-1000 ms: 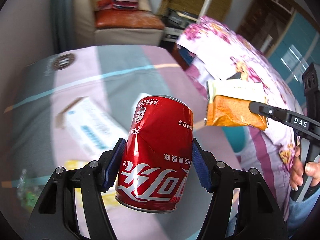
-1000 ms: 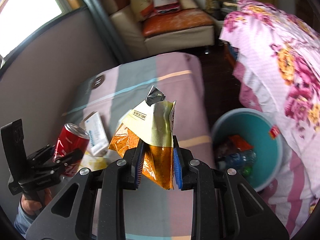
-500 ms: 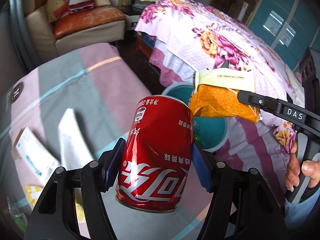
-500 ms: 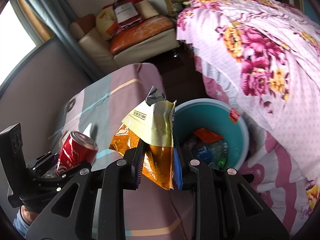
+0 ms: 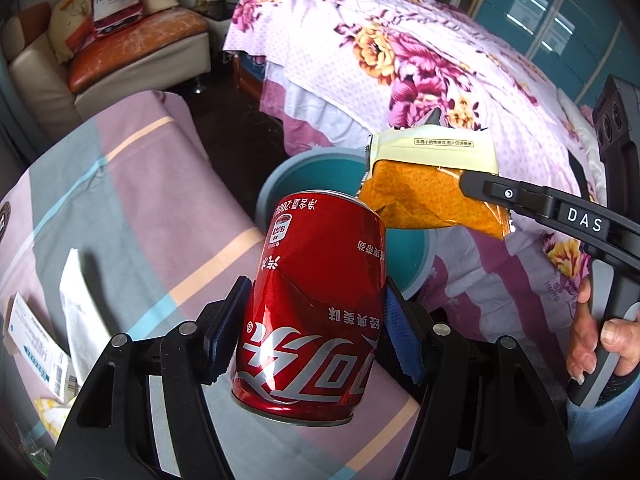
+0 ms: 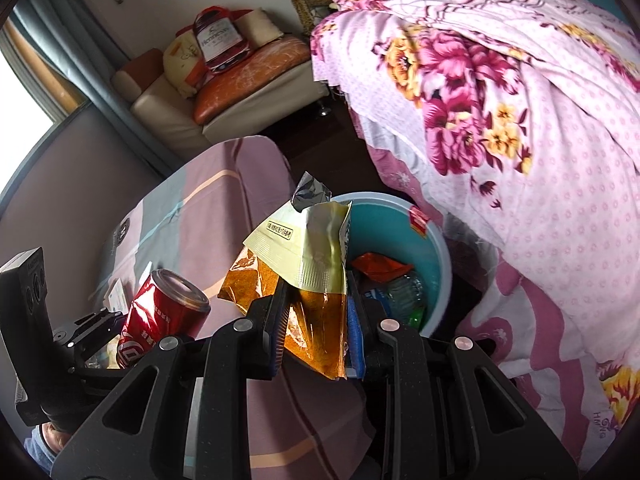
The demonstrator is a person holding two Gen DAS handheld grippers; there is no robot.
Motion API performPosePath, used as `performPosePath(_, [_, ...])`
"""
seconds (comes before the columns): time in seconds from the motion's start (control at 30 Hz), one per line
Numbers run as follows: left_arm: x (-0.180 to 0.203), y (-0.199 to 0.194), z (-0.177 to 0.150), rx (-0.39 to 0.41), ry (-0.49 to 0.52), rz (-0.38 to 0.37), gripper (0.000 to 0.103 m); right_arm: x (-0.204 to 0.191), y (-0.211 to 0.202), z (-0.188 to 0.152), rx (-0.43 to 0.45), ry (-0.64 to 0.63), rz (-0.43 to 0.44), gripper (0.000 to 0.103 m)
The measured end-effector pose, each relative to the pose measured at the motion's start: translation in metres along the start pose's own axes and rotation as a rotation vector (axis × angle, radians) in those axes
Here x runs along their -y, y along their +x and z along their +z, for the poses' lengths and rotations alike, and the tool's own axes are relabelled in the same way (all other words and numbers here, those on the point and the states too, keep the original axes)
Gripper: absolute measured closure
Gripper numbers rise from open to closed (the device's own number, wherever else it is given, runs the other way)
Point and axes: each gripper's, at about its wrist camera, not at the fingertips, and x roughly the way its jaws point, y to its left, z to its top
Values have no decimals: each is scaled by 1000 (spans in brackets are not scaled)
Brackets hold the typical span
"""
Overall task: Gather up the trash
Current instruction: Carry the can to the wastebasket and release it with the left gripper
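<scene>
Both tongs, gripping can [image 5: 312, 312] and wrapper [image 6: 308, 276], neared bin [image 6: 400, 220].

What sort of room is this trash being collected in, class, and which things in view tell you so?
Most likely a bedroom in a home. A bed under a floral cover fills one side, a cushioned sofa stands by the wall, and a teal bin of rubbish sits on the floor between.

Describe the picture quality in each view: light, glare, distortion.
Left wrist view: even daylight, sharp red can, soft sheen on it, heavy fisheye bending, dark corners. Right wrist view: window blown out white at left, glare on the orange snack wrapper, bucket curved by the lens.
</scene>
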Motion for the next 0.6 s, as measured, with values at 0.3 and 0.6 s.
performPosePath(0.3, [14, 17, 10, -25, 27, -6, 37, 21, 3, 1, -7, 34, -13, 78])
performPosePath(0.6, [19, 34, 16, -48, 35, -20, 37, 29, 5, 3, -11, 47, -32, 78])
